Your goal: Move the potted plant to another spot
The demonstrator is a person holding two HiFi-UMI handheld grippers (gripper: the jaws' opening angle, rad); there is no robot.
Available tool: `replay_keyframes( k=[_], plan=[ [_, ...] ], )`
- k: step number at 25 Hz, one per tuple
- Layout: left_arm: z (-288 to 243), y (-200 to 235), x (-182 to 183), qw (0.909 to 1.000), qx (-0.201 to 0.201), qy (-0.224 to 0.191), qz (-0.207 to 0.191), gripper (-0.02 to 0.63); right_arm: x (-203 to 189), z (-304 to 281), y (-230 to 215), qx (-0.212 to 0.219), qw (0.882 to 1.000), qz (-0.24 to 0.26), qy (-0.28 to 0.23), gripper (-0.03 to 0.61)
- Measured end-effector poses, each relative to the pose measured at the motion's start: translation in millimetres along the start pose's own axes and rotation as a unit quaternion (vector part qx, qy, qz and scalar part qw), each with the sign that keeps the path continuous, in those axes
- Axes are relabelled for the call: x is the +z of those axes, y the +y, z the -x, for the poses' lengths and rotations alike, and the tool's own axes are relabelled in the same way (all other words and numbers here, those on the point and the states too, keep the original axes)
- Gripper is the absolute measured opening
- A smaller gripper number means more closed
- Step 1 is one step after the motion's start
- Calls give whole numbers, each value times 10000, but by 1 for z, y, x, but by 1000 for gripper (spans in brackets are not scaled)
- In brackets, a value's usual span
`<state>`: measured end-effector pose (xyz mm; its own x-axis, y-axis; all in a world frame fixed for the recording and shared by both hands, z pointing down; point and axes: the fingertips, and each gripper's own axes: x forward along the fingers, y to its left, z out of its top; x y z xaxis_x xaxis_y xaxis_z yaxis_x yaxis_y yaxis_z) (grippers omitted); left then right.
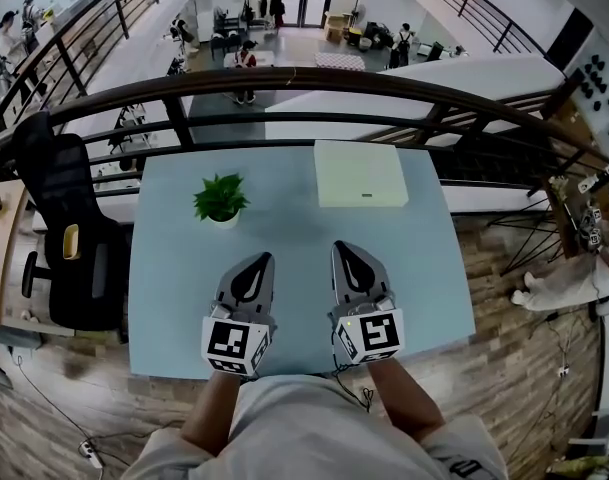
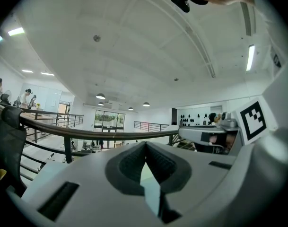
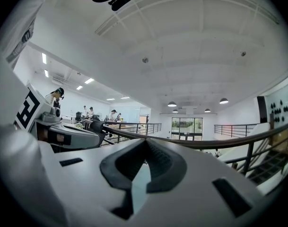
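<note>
The potted plant (image 1: 221, 200) stands upright on the table (image 1: 284, 258), in the far left part of its top. Its long axis runs straight up from the tabletop. The green leaves fan out towards the head camera and hide most of the small white pot beneath them. Nothing touches it.

On the far right part of the same table lies a flat white box (image 1: 360, 173), well apart from the plant.

Both grippers rest near the table's near edge, side by side, with their bodies level and their tips aimed at the table's far edge. The tips lean slightly towards each other. The left gripper (image 1: 262, 258) lies left of the table's middle, nearer the person than the plant and apart from it. In its own view the left gripper (image 2: 145, 145) has its dark pads meeting at the tip, so the jaws are fully closed with nothing between them. The right gripper (image 1: 342, 248) lies right of the table's middle, and its own view shows the right gripper (image 3: 144, 144) with jaws likewise pressed together and empty. The person's forearms reach in over the table's near edge to the marker cubes at the grippers' rear ends.

A black chair (image 1: 69, 238) stands beside the table's left edge. A dark railing (image 1: 314, 80) runs just beyond the table's far edge.
</note>
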<state>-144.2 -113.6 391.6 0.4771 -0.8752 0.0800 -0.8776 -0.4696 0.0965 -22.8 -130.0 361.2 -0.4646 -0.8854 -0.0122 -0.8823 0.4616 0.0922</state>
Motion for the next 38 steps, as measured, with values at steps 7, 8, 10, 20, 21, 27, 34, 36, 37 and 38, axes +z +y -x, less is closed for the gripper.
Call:
replay_keyframes(
  k=[7, 8, 10, 20, 21, 27, 34, 36, 37, 38],
  plan=[
    [1, 1, -1, 10000, 25, -8, -6, 12, -2, 0, -1, -14, 10000, -14, 19, 3],
    [1, 1, 0, 10000, 26, -7, -11, 12, -2, 0, -1, -13, 10000, 0, 15, 3],
    [1, 1, 0, 10000, 24, -6, -19, 12, -3, 0, -1, -16, 10000, -1, 26, 3],
    [1, -3, -3, 10000, -30, 10, -11, 12, 0, 3, 4, 111, 9999, 98, -17, 3],
    [1, -3, -3, 10000, -35, 15, -7, 12, 0, 3, 5, 128, 9999, 92, -14, 3],
    [2, -6, -4, 10000, -34, 18, -5, 12, 0, 7, 5, 155, 9998, 112, 2, 3],
    [3, -6, -5, 10000, -22, 16, 6, 12, 2, 8, 4, 128, 9998, 177, 8, 3],
    [3, -7, -5, 10000, -21, 14, 8, 12, 1, 8, 3, 125, 9998, 178, 14, 3],
    [3, -7, -5, 10000, -20, 12, 10, 12, 1, 8, 3, 126, 9998, 179, 19, 3],
    [3, -6, -5, 10000, -19, 10, 13, 12, 1, 8, 4, 129, 9997, 182, 20, 3]
  ],
)
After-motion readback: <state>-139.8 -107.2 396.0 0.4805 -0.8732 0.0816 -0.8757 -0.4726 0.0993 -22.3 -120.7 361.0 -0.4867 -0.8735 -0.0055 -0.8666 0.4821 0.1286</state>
